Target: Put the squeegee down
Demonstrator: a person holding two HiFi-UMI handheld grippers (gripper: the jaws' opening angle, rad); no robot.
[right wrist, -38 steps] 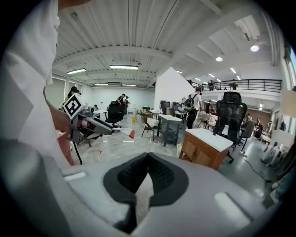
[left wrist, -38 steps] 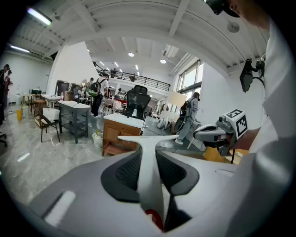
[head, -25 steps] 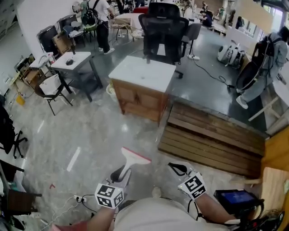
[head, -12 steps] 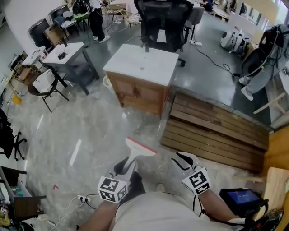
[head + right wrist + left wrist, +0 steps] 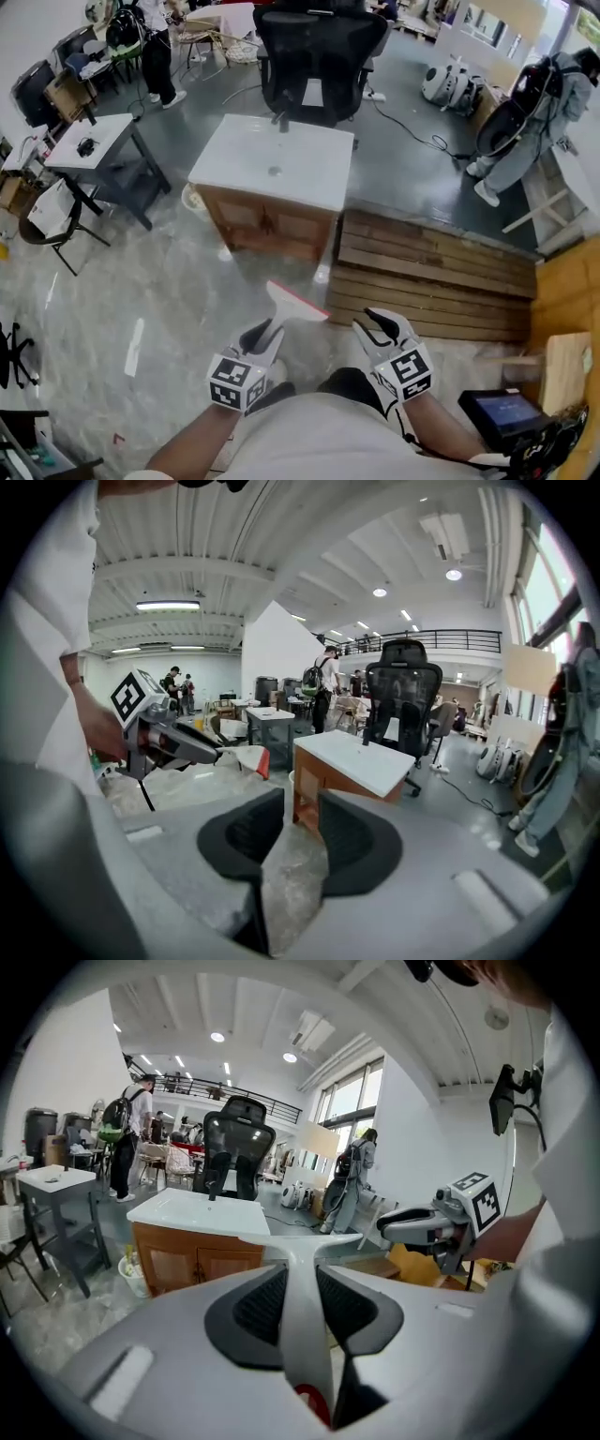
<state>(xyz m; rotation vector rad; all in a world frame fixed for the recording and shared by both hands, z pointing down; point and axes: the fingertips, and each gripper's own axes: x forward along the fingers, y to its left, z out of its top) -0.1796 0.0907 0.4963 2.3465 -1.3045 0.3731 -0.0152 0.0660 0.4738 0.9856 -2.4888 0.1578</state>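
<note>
The left gripper (image 5: 260, 337), close to the person's body, has its fingers clamped on the handle of the squeegee (image 5: 292, 306), which hangs in the air above the floor (image 5: 141, 281). The tool's long axis runs straight out from the fingers, with the red-edged blade crosswise at the far end. Just beside it, the right gripper (image 5: 379, 327) holds nothing; its fingers have just been opening and stand wide. Well ahead, the white tabletop (image 5: 272, 164) of the wooden cabinet (image 5: 267, 230) lies roughly in line with the blade, a likely spot for the left hand to set the tool down.
</note>
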